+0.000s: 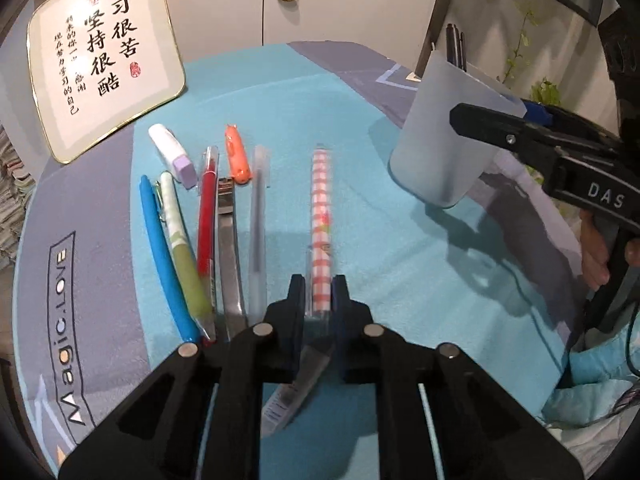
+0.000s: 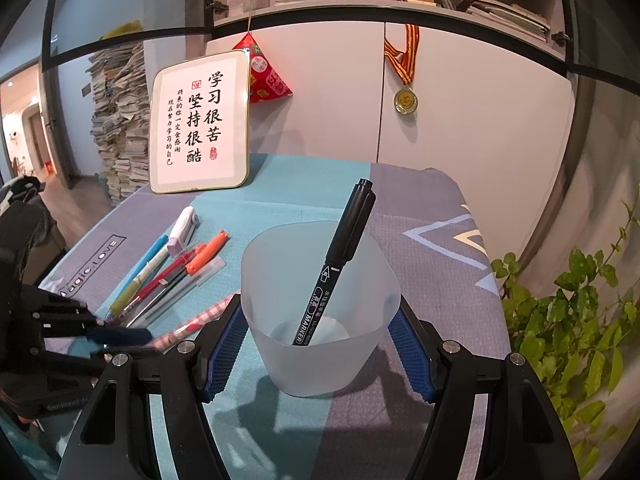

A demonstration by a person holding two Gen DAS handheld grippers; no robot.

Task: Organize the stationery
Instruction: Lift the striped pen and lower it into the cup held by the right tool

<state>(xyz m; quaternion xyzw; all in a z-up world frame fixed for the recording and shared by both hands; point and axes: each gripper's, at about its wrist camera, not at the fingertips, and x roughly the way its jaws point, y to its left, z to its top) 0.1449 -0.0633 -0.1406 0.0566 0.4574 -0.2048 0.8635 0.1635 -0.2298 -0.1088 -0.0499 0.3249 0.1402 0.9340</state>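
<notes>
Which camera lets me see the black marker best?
The right wrist view: the marker stands in the cup, whole barrel and label showing. The left wrist view shows only its dark top behind the cup's rim.

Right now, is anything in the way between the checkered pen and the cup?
Nothing visible blocks it. The left tongs are shut on the checkered pen, and only bare mat lies between it and the cup. The right tongs grip the cup; its mouth is open, with one black marker inside.
</notes>
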